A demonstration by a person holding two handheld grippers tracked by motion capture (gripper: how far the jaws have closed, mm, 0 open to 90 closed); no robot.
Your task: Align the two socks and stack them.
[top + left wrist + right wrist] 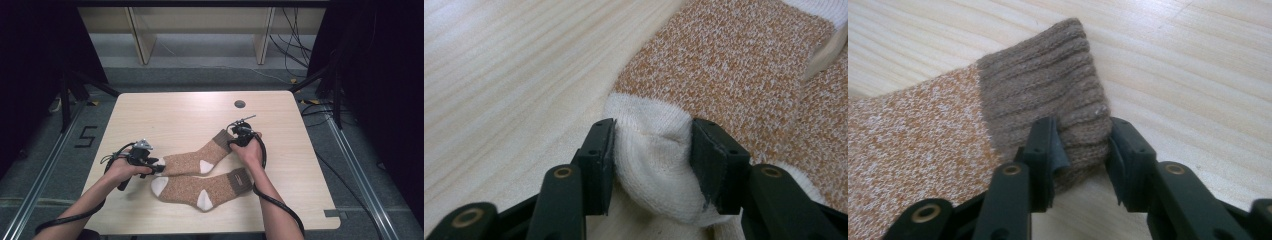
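lying flat on the pale wooden table (150, 107): two speckled orange-brown socks with white toes and heels and ribbed brown cuffs. farther sock (192, 159) stretching between the two tools, toe toward the left gripper (159, 168), cuff toward the right gripper (234, 142). nearer sock (220, 187) lying just on the person's side of it, close beside it, toe pointing left, cuff (240, 181) just below the right hand (248, 150), untouched by either tool.

left gripper: reaching in from the left, held low over the table in the left hand (122, 171). jaws standing partly closed, pinching the white toe (651, 150) of the farther sock; pads pressing both sides of it, fabric bunching into a rounded fold between them. speckled foot of that sock spreading away ahead of the jaws and to their right; bare wood lying ahead and to their left.

right gripper: coming down at the far end of the same sock, grey plate and cable showing above the hand. jaws likewise partly closed, clamping a corner of the ribbed brown cuff (1048, 90); knit squeezing up into a ridge between the pads. rest of the cuff running away ahead of the jaws, speckled leg continuing off to their left, bare table lying to their right.

holding the farther sock at both ends, sock resting on the table along its length.
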